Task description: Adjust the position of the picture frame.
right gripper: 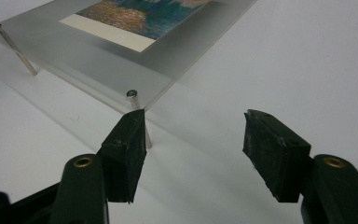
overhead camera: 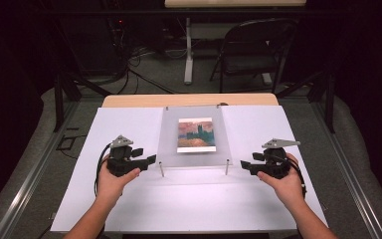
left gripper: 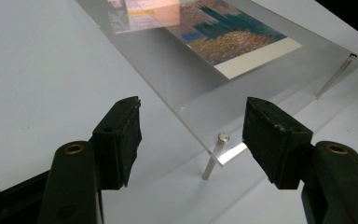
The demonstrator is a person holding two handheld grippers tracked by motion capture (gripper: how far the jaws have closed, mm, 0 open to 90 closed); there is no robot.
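A clear plate [overhead camera: 194, 134] carrying a painted picture [overhead camera: 196, 134] stands on thin metal legs in the middle of the white bench [overhead camera: 129, 124]. The left tool [overhead camera: 148, 160] and right tool [overhead camera: 246, 165] sit just beside its near corners, jaws spread, pinching nothing. The likely step is gripping the plate's near edge from both sides. To do it well, bring each tool in level with the edge, steer around the near-left leg [left gripper: 213, 161] and near-right leg [right gripper: 139, 119], and close both together so the plate lifts evenly.

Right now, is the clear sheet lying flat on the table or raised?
Raised. The clear sheet stands on thin metal pins above the white table.
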